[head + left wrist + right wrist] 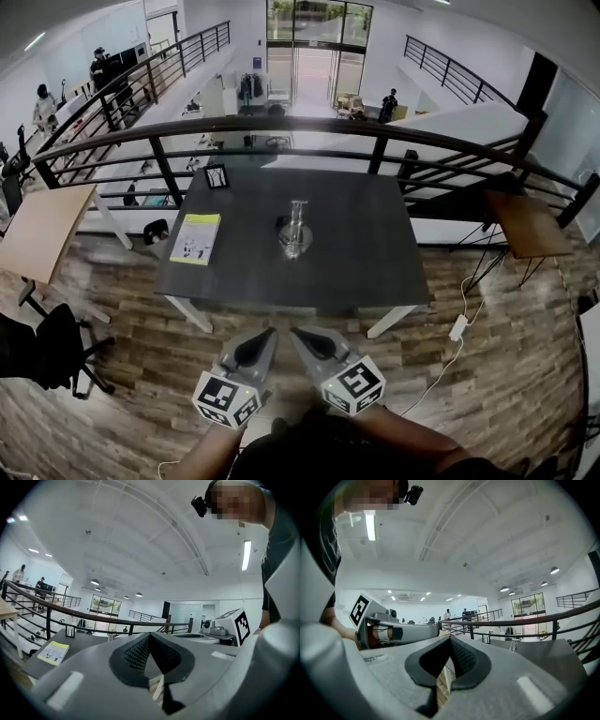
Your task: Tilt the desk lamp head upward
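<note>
Both tongs hang short of the table (375, 262), empty. The left tongs (265, 336) and the right tongs (299, 335) each have their jaws brought together at the tips.

The desk lamp (294, 230) stands well ahead of them, near the middle of the dark tabletop and slightly nearer the right tongs' line.

We judge it a slim, silvery metal piece: stiff, fairly light and smooth. A push on the head could slide or tip the whole lamp. We would pinch the head by its edge and steady the base with the other tongs.

Only the head view shows the lamp's place on the table. The right gripper view gives it small and side-on, beyond the jaws to their right. The left gripper view shows the yellow booklet (54, 652) and a small picture frame (70, 631) off to its left.
</note>
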`<state>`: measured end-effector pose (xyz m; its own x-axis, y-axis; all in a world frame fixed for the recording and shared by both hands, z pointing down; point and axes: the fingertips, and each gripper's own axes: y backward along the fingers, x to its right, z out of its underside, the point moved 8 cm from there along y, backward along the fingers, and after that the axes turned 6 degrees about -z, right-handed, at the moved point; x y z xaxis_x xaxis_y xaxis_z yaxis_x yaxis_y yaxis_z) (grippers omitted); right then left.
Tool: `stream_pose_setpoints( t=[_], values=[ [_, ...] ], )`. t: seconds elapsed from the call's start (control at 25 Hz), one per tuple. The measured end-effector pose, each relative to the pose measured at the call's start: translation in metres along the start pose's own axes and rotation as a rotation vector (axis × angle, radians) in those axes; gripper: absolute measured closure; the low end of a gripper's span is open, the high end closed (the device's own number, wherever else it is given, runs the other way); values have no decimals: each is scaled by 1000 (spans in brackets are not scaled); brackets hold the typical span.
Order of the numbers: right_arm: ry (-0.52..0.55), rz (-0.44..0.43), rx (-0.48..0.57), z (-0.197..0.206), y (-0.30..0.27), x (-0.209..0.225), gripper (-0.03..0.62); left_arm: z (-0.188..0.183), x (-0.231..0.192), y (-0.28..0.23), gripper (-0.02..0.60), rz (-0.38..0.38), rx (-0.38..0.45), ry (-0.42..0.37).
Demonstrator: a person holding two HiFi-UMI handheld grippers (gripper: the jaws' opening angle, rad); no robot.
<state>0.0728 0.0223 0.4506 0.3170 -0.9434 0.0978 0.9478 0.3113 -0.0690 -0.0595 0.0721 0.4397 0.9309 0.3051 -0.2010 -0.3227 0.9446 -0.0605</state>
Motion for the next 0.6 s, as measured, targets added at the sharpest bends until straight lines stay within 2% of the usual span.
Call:
stream_pose_setpoints(
  t=[0.28, 0.6],
  values=[
    [-2, 21, 3, 7, 6, -58, 592, 9, 5, 60, 580, 38, -18, -11],
    [12, 40, 0, 8, 12, -91, 592, 9, 8, 91, 580, 58, -8, -17]
  ],
)
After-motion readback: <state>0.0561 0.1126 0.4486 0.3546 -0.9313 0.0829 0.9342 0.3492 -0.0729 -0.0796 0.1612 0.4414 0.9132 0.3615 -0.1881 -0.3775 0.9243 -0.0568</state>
